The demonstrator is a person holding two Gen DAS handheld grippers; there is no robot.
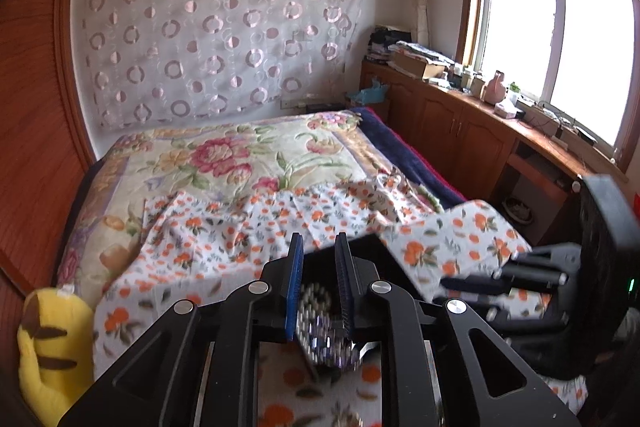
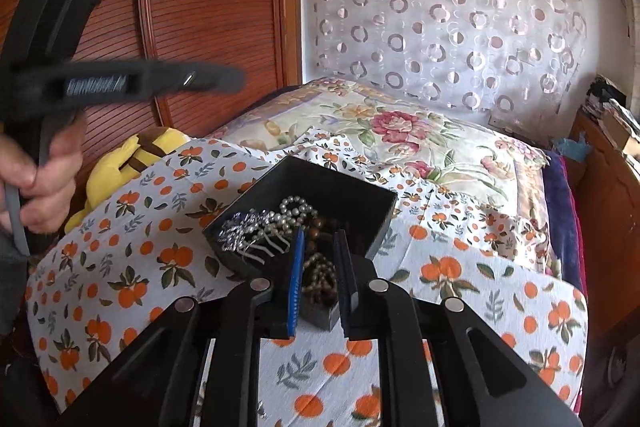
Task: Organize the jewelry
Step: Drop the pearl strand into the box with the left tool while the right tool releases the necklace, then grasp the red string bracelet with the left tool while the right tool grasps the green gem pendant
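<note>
A black open box (image 2: 320, 187) sits on an orange-print cloth (image 2: 120, 267) on the bed and holds pearl strings (image 2: 296, 205), a silver rhinestone comb (image 2: 240, 231) and brown beads (image 2: 320, 275). My right gripper (image 2: 320, 243) is narrowly open over the box's near corner, with the brown beads between its fingers. My left gripper (image 1: 320, 259) is narrowly open, with a blurred beaded silver piece (image 1: 320, 331) low between its fingers; grip is unclear. The right gripper (image 1: 540, 279) shows at the right of the left wrist view. The left gripper body (image 2: 120, 83) shows blurred in the right wrist view.
A yellow plush toy (image 1: 52, 343) lies at the bed's left edge by the wooden wardrobe (image 2: 200, 7). A floral quilt (image 1: 240, 155) covers the bed. A wooden cabinet (image 1: 460, 123) with clutter runs under the window at right.
</note>
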